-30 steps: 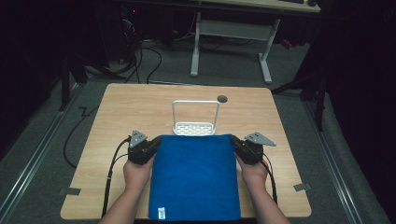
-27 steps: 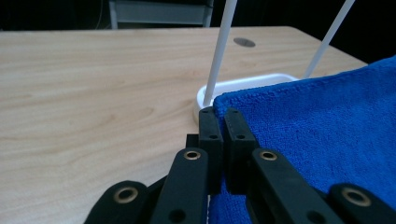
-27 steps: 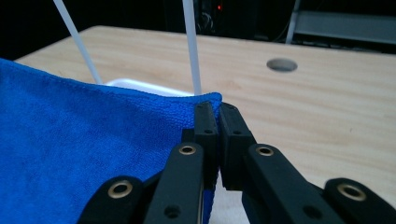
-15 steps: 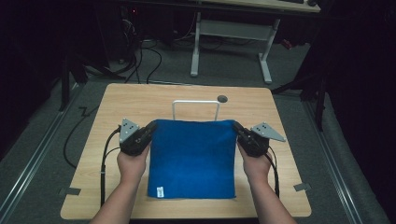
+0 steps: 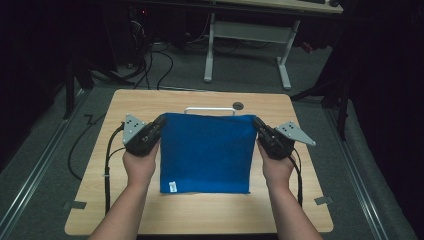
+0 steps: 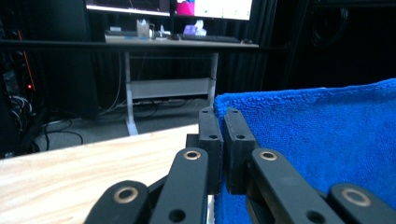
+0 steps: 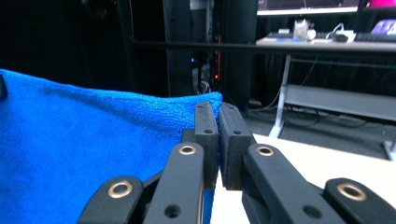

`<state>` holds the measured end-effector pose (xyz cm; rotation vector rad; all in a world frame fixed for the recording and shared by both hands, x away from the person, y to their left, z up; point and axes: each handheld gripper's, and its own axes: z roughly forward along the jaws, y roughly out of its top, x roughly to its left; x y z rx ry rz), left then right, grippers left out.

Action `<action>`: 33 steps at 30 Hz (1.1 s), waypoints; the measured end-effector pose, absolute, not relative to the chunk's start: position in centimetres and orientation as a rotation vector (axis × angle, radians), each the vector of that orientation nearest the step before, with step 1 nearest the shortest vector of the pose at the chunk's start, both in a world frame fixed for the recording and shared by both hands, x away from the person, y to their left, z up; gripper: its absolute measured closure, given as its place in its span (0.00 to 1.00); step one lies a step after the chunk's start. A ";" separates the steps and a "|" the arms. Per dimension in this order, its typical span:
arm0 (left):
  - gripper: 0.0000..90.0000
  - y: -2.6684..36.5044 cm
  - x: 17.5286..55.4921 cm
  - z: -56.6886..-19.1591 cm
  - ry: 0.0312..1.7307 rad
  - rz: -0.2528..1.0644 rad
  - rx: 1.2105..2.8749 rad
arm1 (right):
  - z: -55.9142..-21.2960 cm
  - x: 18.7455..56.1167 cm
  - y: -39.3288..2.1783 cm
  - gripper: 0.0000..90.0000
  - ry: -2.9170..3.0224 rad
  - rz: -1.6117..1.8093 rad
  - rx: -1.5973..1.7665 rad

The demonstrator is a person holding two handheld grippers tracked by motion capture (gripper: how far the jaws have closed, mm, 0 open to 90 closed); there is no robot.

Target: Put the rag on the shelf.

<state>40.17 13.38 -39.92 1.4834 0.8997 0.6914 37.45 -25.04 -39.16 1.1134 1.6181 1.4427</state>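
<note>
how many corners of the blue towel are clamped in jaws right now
2. The left gripper is shut on the blue terry towel's far left corner, and the right gripper on its far right corner. The two near corners hang free above the wooden table.

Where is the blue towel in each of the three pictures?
High view: the blue towel hangs in the middle, above the wooden table, between the left gripper and the right gripper.
Left gripper view: it takes up the right side, its corner pinched in the jaws.
Right gripper view: it takes up the left side, its corner pinched in the jaws.
Shared landmark: the white-legged desk behind the table.
</note>
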 end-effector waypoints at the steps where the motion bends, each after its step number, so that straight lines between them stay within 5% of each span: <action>1: 0.98 13.4 40.2 -39.9 0.900 0.691 1.483 | -39.2 37.4 -25.0 0.98 1.618 1.443 1.113; 33: 0.98 12.8 43.8 -32.5 0.819 0.850 1.411 | -31.2 40.2 -24.8 0.98 1.498 1.469 1.000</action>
